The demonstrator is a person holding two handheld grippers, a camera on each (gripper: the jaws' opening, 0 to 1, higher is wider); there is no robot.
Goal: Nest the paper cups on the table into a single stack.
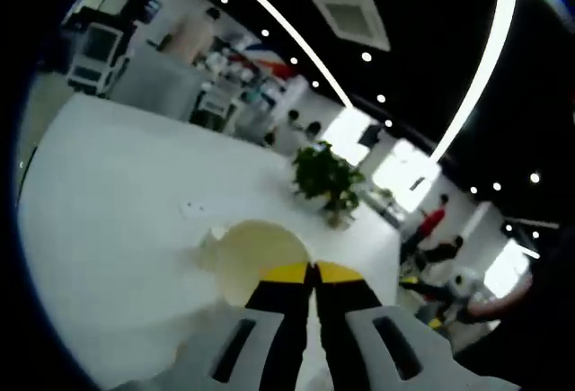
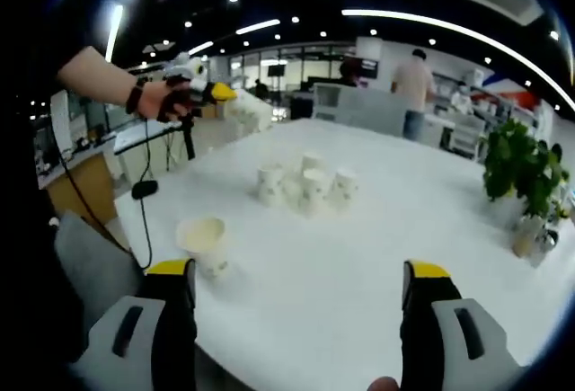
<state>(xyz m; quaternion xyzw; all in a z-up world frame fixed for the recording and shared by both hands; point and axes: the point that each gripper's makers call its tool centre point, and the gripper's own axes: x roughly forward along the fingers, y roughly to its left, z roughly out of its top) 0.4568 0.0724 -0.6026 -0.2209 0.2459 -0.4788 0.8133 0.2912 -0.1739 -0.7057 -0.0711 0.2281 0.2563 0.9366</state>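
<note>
The white surface (image 2: 377,256) stretches wide, with much bare room between the cups and its near edge. At its far right edge stands a potted plant (image 2: 521,175). Near the middle sits a cluster of paper cups (image 2: 305,184), about five, upright and touching; their contents cannot be told. A single cup (image 2: 205,240) stands apart near the left edge, upright and empty. The left tongs (image 1: 313,274) are pinched on the rim of a held cup (image 1: 256,256). The right tongs (image 2: 301,274) gape wide, holding nothing.
</note>
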